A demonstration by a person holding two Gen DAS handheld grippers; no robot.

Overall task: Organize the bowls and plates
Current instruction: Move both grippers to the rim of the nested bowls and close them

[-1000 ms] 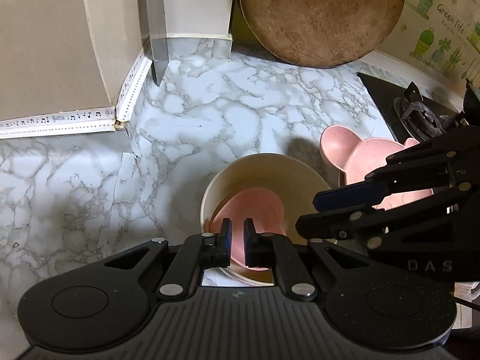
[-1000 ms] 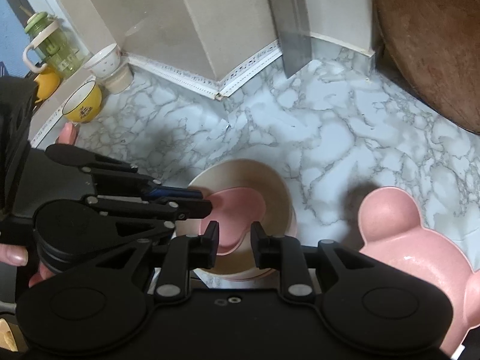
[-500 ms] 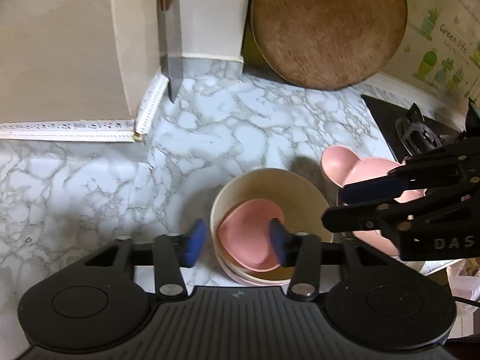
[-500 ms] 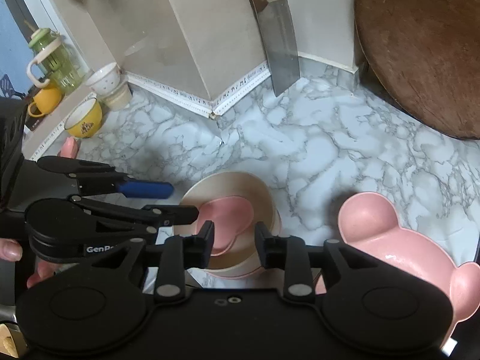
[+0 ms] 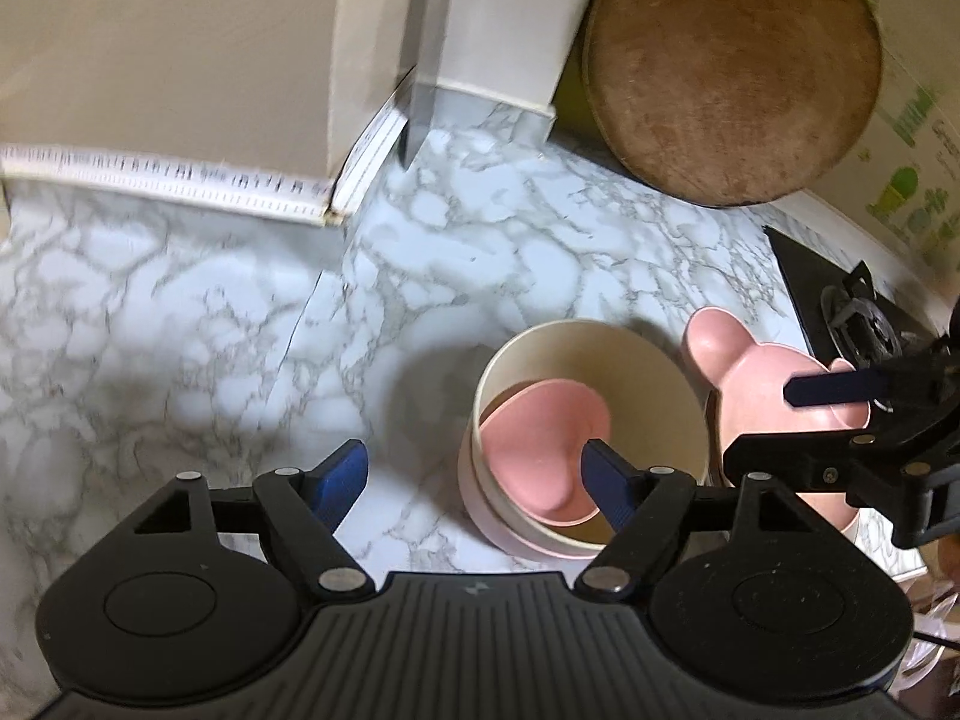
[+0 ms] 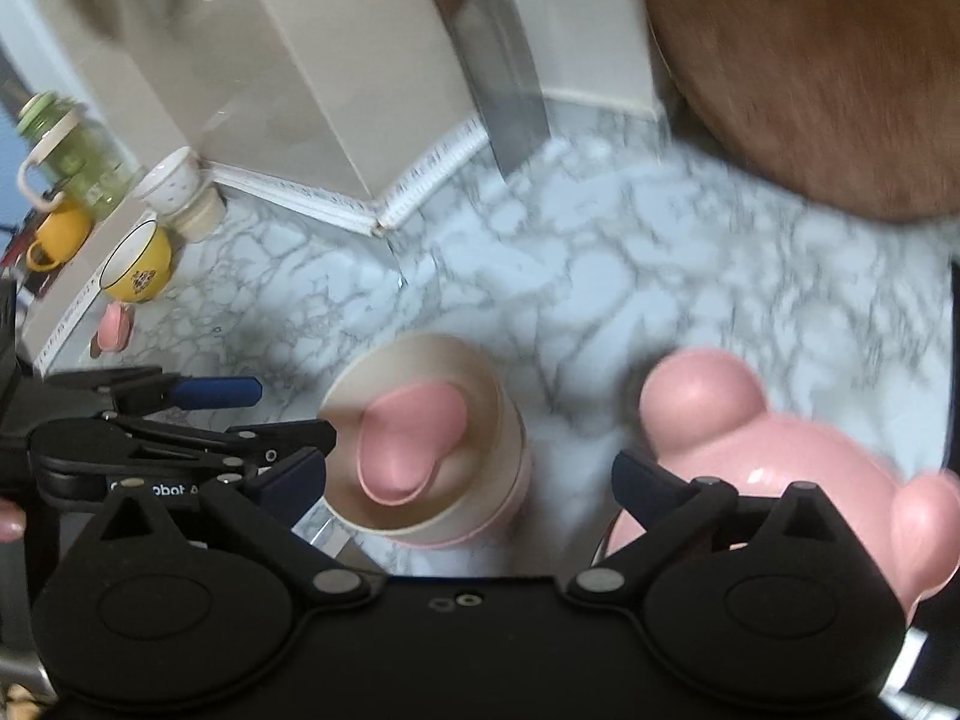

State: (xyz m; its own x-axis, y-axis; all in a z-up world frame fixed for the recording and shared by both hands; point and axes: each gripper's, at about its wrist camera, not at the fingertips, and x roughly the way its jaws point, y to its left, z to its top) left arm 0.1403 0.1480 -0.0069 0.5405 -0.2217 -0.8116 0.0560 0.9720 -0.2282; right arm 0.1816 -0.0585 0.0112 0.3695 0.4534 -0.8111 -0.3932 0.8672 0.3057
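Both my grippers, left [image 5: 474, 474] & right [image 6: 468, 480], spread wide, holding nothing, above pink dish [image 5: 543, 456] in cream bowl [image 5: 654, 396].

Marble counter [image 5: 492, 252]; round wooden board [image 5: 732, 69] leaning on wall; cleaver [image 6: 504, 90]; yellow mugs [image 6: 135, 270]; green bottle [image 6: 75, 159].

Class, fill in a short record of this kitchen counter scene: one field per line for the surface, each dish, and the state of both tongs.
surface: marble-pattern counter
cream bowl: upright, stacked in a pink bowl
heart dish: pink, lying inside the cream bowl
bear plate: pink, beside the stack on its right
left tongs: open, holding nothing
right tongs: open, holding nothing
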